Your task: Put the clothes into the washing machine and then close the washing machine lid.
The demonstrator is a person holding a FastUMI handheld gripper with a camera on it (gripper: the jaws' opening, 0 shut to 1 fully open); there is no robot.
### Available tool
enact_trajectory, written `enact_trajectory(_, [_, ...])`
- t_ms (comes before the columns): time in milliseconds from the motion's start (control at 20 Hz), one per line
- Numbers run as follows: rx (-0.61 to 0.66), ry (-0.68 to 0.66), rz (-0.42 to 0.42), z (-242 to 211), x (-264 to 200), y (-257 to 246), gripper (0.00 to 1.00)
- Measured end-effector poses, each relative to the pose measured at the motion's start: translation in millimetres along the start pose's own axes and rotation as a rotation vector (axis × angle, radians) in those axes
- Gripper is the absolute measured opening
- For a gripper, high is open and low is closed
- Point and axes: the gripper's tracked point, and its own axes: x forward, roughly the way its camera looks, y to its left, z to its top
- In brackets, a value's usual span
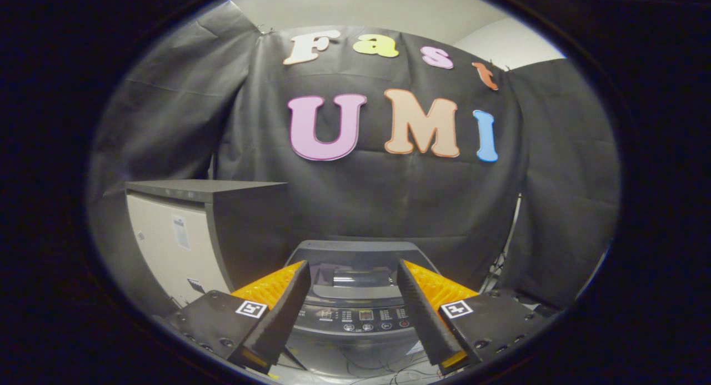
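Washing machine [355,296], smooth glossy lid down, just beyond empty, wide-spread ridged fingers [353,267].

One washing machine [355,296] stands ahead, seen between the two spread fingers [278,313] of one gripper [353,269], which hold nothing. One cabinet [205,235] stands beside the machine. Two square markers [251,309] sit on the gripper, one per finger.
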Motion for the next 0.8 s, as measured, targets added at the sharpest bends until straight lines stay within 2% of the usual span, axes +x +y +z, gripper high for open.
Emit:
enact_trajectory(250, [-0.038,-0.029,-0.021,-0.1,-9.3,8.0,0.97])
enact_trajectory(350, [0.027,-0.032,-0.003,-9.3,-12.2,13.0,0.98])
enact_trajectory(500, [0.116,-0.068,0.043,0.3,-24.8,26.9,0.97])
enact_trajectory(800, [0.055,-0.026,0.01,2.3,-26.5,20.2,0.96])
